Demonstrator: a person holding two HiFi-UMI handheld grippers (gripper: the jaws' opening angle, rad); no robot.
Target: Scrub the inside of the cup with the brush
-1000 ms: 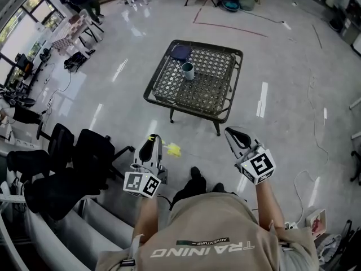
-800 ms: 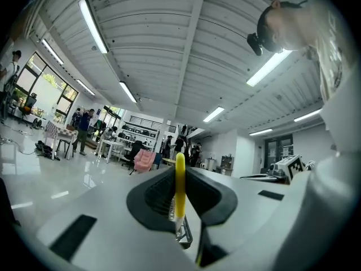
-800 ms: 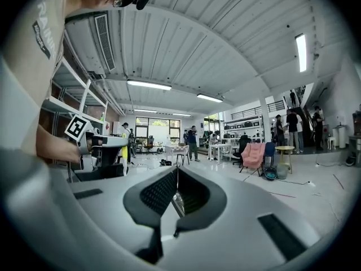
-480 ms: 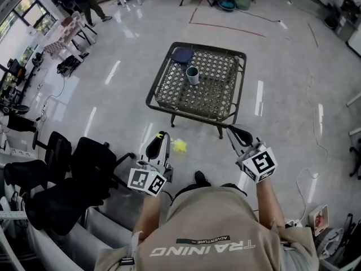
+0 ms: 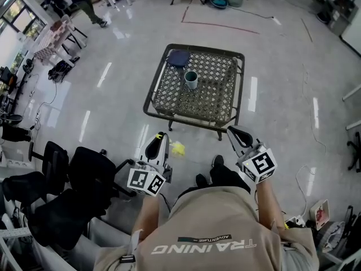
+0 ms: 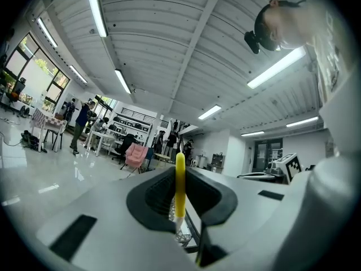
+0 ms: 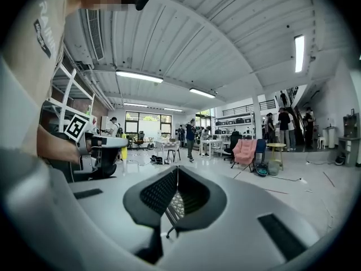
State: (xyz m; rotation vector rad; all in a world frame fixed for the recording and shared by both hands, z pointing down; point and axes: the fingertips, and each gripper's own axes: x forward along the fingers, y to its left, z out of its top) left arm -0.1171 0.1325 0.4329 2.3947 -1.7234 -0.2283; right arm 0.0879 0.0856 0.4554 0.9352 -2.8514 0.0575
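Observation:
A grey-blue cup (image 5: pixel 191 79) stands upright on a dark lattice-top table (image 5: pixel 151 92) out on the floor, well ahead of both grippers. My left gripper (image 5: pixel 159 138) is shut on a yellow brush (image 5: pixel 177 148); its handle (image 6: pixel 180 180) stands upright between the pads in the left gripper view. My right gripper (image 5: pixel 232 131) is shut with nothing in it, and its pads meet in the right gripper view (image 7: pixel 176 192). Both grippers point roughly level toward the table and are short of its near edge.
A dark blue flat object (image 5: pixel 180 57) lies at the table's far left corner. Black office chairs (image 5: pixel 84 168) crowd the left side by my left arm. People and desks stand at the far left. A cable (image 5: pixel 316 134) trails over the glossy floor at the right.
The person has stepped forward, so both grippers are nearer the table's front edge. The left gripper still holds the brush and the right stays shut.

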